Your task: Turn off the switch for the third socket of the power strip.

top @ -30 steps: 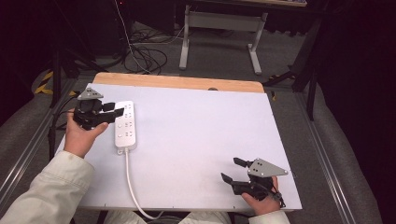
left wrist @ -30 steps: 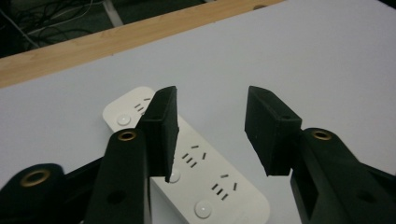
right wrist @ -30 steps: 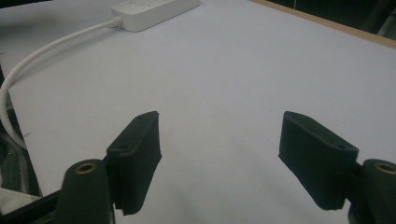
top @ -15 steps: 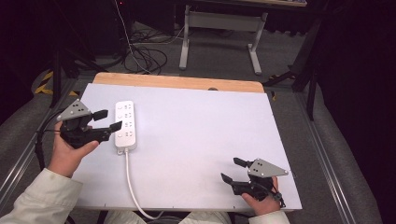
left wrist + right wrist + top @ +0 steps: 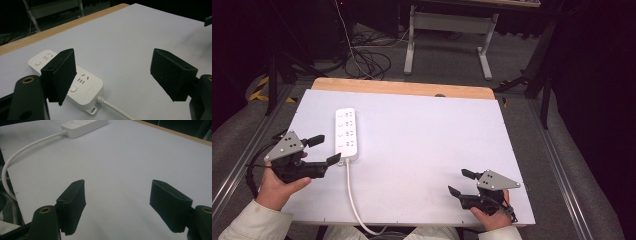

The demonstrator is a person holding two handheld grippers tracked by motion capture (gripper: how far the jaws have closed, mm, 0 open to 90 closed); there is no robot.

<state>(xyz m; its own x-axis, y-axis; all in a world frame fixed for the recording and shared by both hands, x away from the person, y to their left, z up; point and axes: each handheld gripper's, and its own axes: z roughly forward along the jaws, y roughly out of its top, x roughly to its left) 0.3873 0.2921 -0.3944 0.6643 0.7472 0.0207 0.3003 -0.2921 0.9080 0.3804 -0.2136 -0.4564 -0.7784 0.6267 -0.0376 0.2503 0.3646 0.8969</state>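
Left gripper (image 5: pixel 326 150) fingers (image 5: pixel 60 73) wide apart, nothing between them; jaws have just been opening. In the high view its tips sit just beside the cable end of the white power strip (image 5: pixel 347 134), not touching that I can tell. Left gripper view adds detail: strip (image 5: pixel 82 83) lies flat on the counter (image 5: pixel 130 42) partly behind the near finger, socket slots and round buttons visible, mounting tab at the corner, cable (image 5: pixel 113 107) leaving toward the bottom edge. Right gripper (image 5: pixel 458 182) fingers (image 5: pixel 72 203) also wide, empty, low over bare counter near the front right corner, well apart from the strip. Right gripper view shows the strip (image 5: pixel 85 124) far off at the top edge and the cable (image 5: pixel 22 151) curving round to the counter's edge. High view gives the layout: strip lengthwise on the left part of the white counter (image 5: pixel 427 135), cable (image 5: pixel 352 195) running off the front edge, wooden strip (image 5: pixel 402 89) along the far side.
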